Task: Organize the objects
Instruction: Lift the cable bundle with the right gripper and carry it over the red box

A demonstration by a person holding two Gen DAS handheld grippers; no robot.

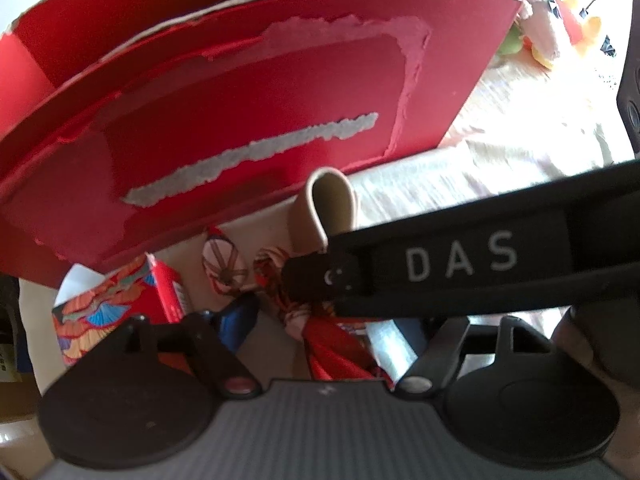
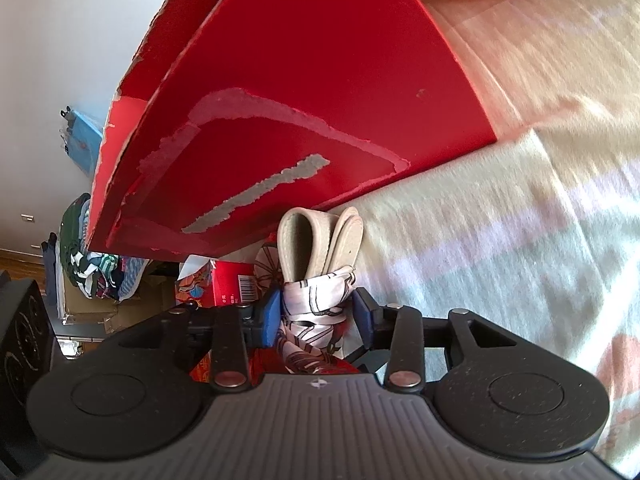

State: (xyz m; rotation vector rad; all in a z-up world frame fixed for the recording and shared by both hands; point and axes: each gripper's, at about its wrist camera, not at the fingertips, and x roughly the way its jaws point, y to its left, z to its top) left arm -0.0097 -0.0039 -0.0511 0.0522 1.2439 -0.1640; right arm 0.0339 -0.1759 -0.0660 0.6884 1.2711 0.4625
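A large red cardboard box (image 1: 240,112) with torn label patches stands open-topped on the pale bedspread; it also fills the upper right wrist view (image 2: 304,112). My right gripper (image 2: 318,308) is shut on a bundle of a beige folded belt (image 2: 308,240) wrapped in a white-and-red patterned scarf (image 2: 316,300), held just in front of the box's side. In the left wrist view the right gripper's black finger marked DAS (image 1: 460,260) crosses from the right, with the belt loop (image 1: 328,208) and scarf (image 1: 316,320) at its tip. My left gripper (image 1: 316,316) seems closed around the same scarf.
A small red box with a colourful fan pattern (image 1: 116,308) lies by the big box's near corner, also in the right wrist view (image 2: 224,284). A pink plush toy (image 1: 552,12) sits at the back right. Clothes pile (image 2: 92,248) and a cardboard box lie on the floor left.
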